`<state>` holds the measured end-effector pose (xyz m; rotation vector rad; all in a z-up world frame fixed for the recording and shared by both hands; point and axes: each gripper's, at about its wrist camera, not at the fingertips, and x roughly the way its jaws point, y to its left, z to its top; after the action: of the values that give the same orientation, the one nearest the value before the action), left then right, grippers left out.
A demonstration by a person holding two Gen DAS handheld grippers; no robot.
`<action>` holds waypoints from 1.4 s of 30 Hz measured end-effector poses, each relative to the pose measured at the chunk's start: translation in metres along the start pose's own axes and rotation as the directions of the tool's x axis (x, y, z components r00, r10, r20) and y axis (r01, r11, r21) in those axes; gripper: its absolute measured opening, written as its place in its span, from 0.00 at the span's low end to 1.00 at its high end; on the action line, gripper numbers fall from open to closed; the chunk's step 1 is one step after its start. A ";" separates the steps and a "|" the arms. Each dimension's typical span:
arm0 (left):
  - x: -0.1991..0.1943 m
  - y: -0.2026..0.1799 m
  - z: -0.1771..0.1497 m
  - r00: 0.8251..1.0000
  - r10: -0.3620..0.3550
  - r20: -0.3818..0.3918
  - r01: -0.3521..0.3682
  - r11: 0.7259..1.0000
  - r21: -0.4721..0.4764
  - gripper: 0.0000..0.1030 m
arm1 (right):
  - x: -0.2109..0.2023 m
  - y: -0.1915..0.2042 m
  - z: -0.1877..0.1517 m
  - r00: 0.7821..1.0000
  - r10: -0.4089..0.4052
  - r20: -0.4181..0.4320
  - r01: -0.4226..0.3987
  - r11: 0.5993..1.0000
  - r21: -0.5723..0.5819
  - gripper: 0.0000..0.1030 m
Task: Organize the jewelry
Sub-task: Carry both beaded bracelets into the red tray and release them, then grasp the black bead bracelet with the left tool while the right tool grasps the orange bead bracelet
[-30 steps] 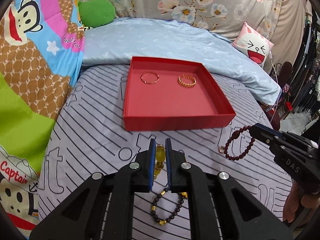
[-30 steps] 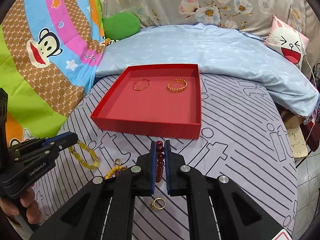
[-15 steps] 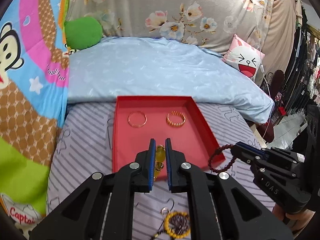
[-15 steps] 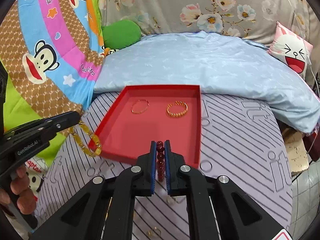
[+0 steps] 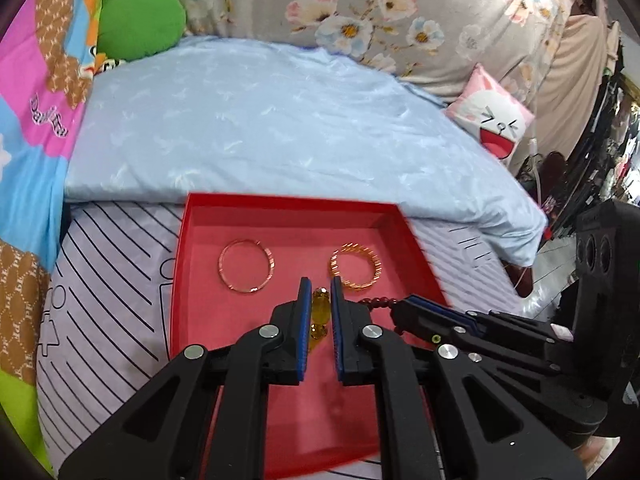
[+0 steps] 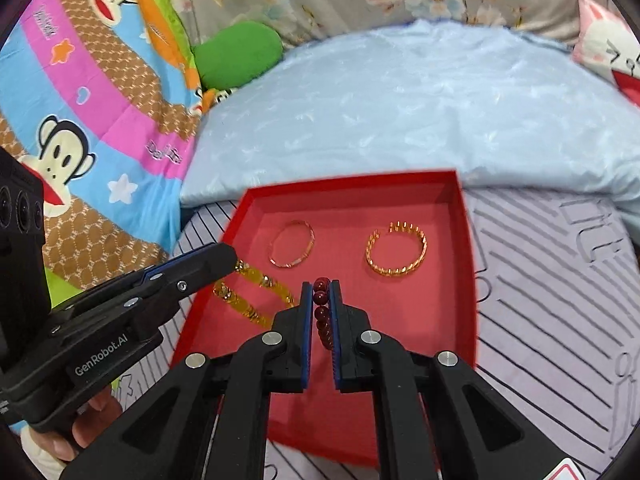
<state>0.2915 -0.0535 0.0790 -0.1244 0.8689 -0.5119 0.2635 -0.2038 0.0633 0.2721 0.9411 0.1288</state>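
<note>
The left gripper (image 5: 320,290) is pinching a yellow bead bracelet (image 6: 252,294) between its blue-lined fingers; in the right wrist view the loop hangs out from the fingertips over the near left part of the red tray (image 6: 466,240). Whether the beads touch the tray floor cannot be told.

The right gripper (image 6: 321,286) is clamped on a dark red bead bracelet (image 6: 322,316), the beads stacked in a line between its fingers, over the tray's near middle. In the left wrist view a short run of these beads (image 5: 378,301) shows just to the right of the left gripper's tips, at the tip of the right gripper (image 5: 400,306).

Ahead of both grippers, on the tray floor, lie a thin rose-gold bangle (image 5: 245,266) to the left and a ribbed gold bangle (image 5: 355,266) to the right, apart from each other. The tray sits on a striped bedsheet (image 6: 560,280), with a pale blue quilt (image 5: 260,120) beyond it.
</note>
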 end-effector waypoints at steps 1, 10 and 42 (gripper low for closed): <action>0.007 0.004 -0.001 1.000 0.007 -0.013 -0.007 1.000 -0.005 0.09 | 0.007 -0.001 -0.001 1.000 -0.016 -0.013 0.016 1.000 -0.005 0.07; 0.039 0.029 -0.016 0.987 0.138 -0.087 -0.134 0.990 0.042 0.09 | 0.034 -0.016 -0.010 0.987 -0.151 -0.062 0.150 0.988 -0.034 0.07; -0.062 0.006 -0.084 0.949 0.314 0.038 -0.316 0.946 0.075 0.46 | -0.075 0.001 -0.083 0.980 -0.182 0.074 0.187 0.980 -0.064 0.22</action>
<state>0.1970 -0.0104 0.0662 0.0819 0.8229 -0.2441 0.1522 -0.2056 0.0759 0.1221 0.8880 -0.0180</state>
